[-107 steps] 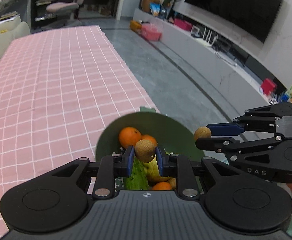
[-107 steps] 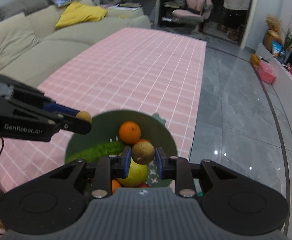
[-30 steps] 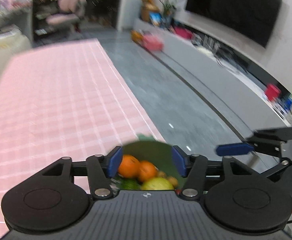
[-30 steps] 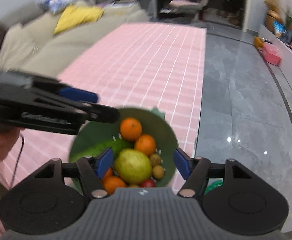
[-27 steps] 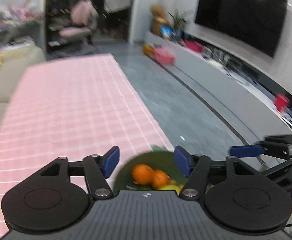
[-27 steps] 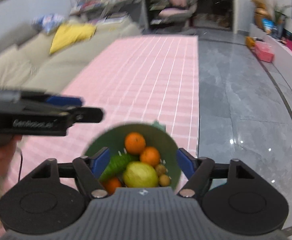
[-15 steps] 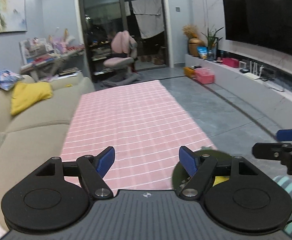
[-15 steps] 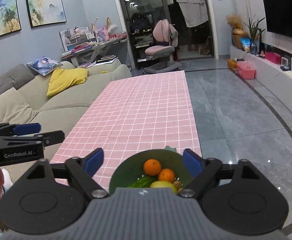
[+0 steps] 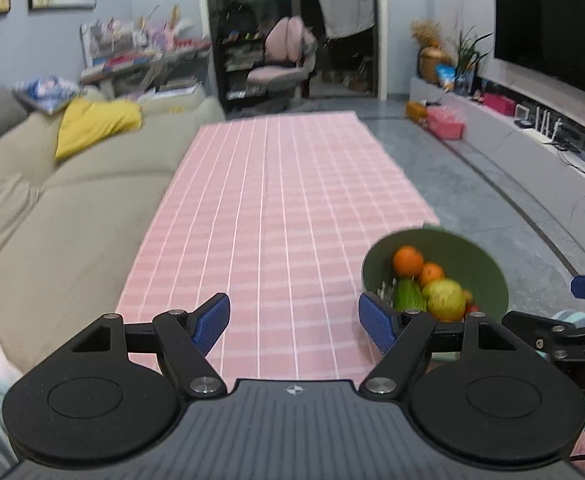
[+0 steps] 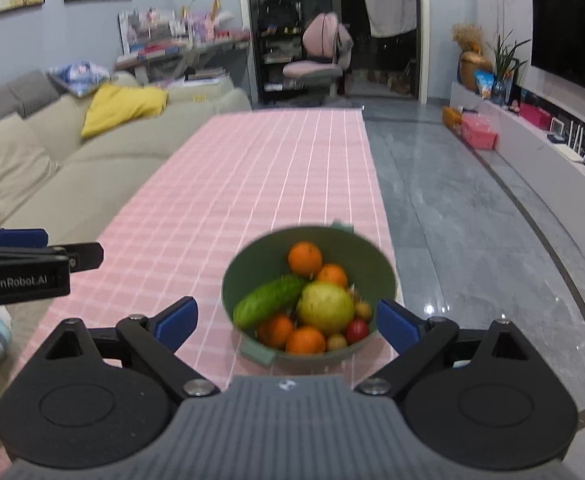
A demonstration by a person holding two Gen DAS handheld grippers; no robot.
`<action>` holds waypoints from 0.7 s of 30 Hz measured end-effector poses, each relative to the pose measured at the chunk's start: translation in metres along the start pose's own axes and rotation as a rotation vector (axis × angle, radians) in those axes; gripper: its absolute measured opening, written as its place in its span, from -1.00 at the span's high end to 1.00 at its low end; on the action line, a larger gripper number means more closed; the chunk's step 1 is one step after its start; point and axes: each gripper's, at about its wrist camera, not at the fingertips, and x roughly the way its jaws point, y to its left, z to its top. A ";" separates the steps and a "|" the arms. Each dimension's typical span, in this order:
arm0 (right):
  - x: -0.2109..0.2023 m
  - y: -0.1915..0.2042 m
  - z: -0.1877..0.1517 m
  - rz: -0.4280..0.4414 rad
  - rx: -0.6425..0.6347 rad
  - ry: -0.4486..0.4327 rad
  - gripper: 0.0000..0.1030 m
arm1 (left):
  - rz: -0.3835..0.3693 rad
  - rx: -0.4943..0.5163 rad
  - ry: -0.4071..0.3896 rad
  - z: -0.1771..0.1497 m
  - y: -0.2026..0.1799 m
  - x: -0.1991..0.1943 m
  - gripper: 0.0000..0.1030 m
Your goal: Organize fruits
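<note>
A green bowl (image 10: 252, 264) stands on the pink checked tablecloth (image 10: 212, 216) near its right edge. It holds several oranges (image 10: 304, 258), a cucumber (image 10: 270, 300), a yellow-green pear-like fruit (image 10: 324, 308), small brown longans (image 10: 363, 310) and a small red fruit (image 10: 357, 331). The bowl also shows in the left wrist view (image 9: 488, 276). My right gripper (image 10: 286, 320) is open and empty, held back from the bowl. My left gripper (image 9: 294, 322) is open and empty, left of the bowl over the cloth; its side shows in the right wrist view (image 10: 36, 260).
A beige sofa (image 9: 32, 184) with a yellow cushion (image 9: 92, 124) runs along the table's left side. Grey tiled floor (image 10: 472, 220) lies right of the table. A TV wall unit (image 9: 552, 136) stands far right, a pink chair (image 10: 316, 64) at the back.
Both grippers have let go of their longans into the bowl, opened wide, and pulled back and up. The left gripper has swung to the left of the bowl.
</note>
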 end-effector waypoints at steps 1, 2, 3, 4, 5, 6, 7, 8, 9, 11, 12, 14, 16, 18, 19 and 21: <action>0.004 0.001 -0.003 -0.003 -0.003 0.017 -0.80 | 0.000 0.004 0.012 -0.004 0.001 0.002 -0.67; 0.006 0.002 -0.005 -0.007 -0.005 0.029 -0.80 | 0.004 0.016 0.021 -0.009 0.001 0.004 -0.67; 0.009 0.003 -0.007 -0.009 -0.011 0.039 -0.80 | 0.009 0.037 0.029 -0.012 -0.001 0.008 -0.67; 0.012 0.003 -0.008 -0.011 -0.016 0.047 -0.80 | 0.015 0.052 0.041 -0.015 -0.002 0.011 -0.67; 0.015 0.003 -0.008 -0.015 -0.022 0.054 -0.80 | 0.015 0.054 0.056 -0.018 -0.001 0.013 -0.67; 0.018 0.004 -0.008 -0.017 -0.028 0.061 -0.80 | 0.005 0.042 0.073 -0.018 0.000 0.017 -0.67; 0.021 0.005 -0.010 -0.017 -0.035 0.068 -0.80 | -0.006 0.025 0.083 -0.020 0.003 0.019 -0.67; 0.024 0.006 -0.011 -0.018 -0.041 0.076 -0.80 | -0.010 0.008 0.093 -0.021 0.005 0.022 -0.67; 0.028 0.006 -0.011 -0.020 -0.047 0.089 -0.80 | -0.007 0.001 0.103 -0.020 0.006 0.025 -0.67; 0.036 0.007 -0.012 -0.024 -0.051 0.115 -0.80 | 0.005 0.000 0.114 -0.021 0.007 0.029 -0.67; 0.040 0.007 -0.013 -0.025 -0.049 0.125 -0.80 | 0.007 -0.001 0.118 -0.023 0.007 0.029 -0.67; 0.044 0.007 -0.012 -0.027 -0.046 0.135 -0.80 | 0.010 -0.004 0.131 -0.023 0.007 0.031 -0.67; 0.047 0.007 -0.012 -0.026 -0.046 0.142 -0.80 | 0.017 -0.002 0.143 -0.025 0.008 0.033 -0.67; 0.048 0.009 -0.012 -0.025 -0.048 0.142 -0.80 | 0.023 -0.002 0.150 -0.027 0.008 0.035 -0.67; 0.048 0.009 -0.012 -0.025 -0.047 0.140 -0.80 | 0.025 -0.002 0.152 -0.027 0.009 0.034 -0.67; 0.048 0.008 -0.012 -0.025 -0.042 0.136 -0.80 | 0.027 -0.003 0.154 -0.027 0.009 0.034 -0.67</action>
